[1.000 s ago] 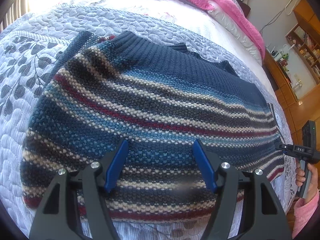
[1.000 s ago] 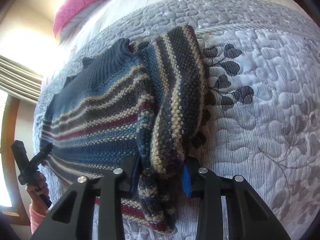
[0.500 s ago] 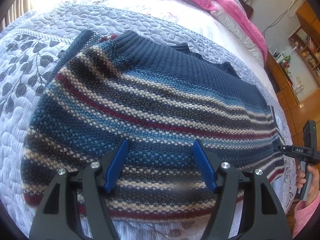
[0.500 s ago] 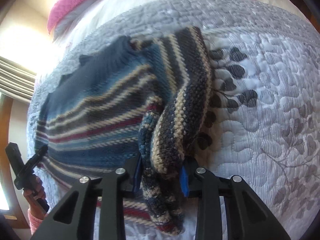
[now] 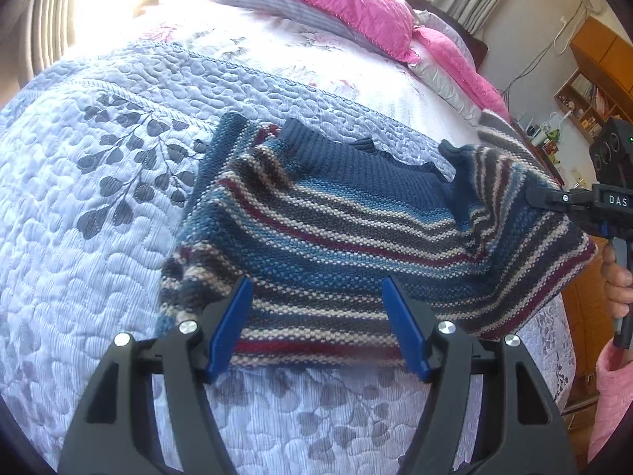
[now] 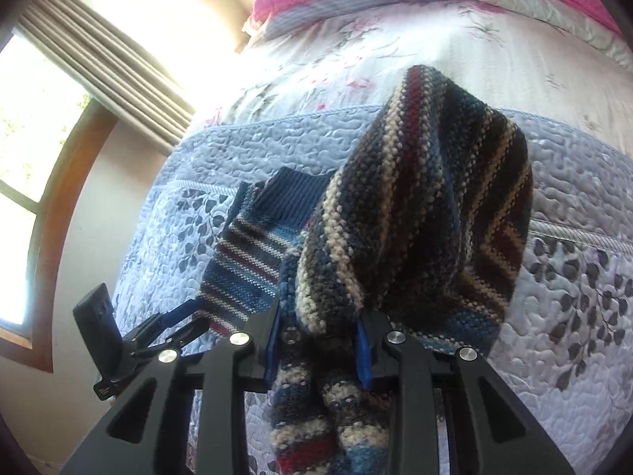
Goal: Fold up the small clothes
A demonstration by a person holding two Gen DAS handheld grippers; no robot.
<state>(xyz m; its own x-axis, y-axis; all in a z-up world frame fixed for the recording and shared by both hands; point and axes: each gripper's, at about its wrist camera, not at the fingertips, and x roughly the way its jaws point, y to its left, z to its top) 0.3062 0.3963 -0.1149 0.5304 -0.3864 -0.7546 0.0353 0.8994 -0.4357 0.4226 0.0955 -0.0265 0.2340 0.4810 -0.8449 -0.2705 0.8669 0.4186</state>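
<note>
folding is under way: the right claw (image 6: 318,350) pinches a bunched side of the striped knit sweater (image 5: 348,237) and holds it lifted off the quilted bedspread (image 5: 99,198), while the rest of the garment lies flat on the bed with its ribbed navy collar (image 5: 348,158) toward the pink pillows (image 5: 336,4). the left claw (image 5: 316,326) is spread wide above the near hem, touching nothing that i can make out.

risks, as i judge them: the knit is thick and heavy, and the right claw grips only a gathered wad with loose fabric hanging below it, so the wad could slip out mid-swing or drag the whole sweater sideways instead of creasing it. with the left claw not pinning the flat part, nothing anchors the body, so the fold line may wander and the already folded far side may shift. the hanging lump could also land rumpled rather than flat.

room: open bedspread lies on the far side of the sweater from the lifted wad and toward the pillows. the lifted side is nearest the bed's edge, beyond which a wooden cabinet (image 5: 593,316) stands, so the carry should go inward over the garment. the near hem sits close to the bed's front edge.
</note>
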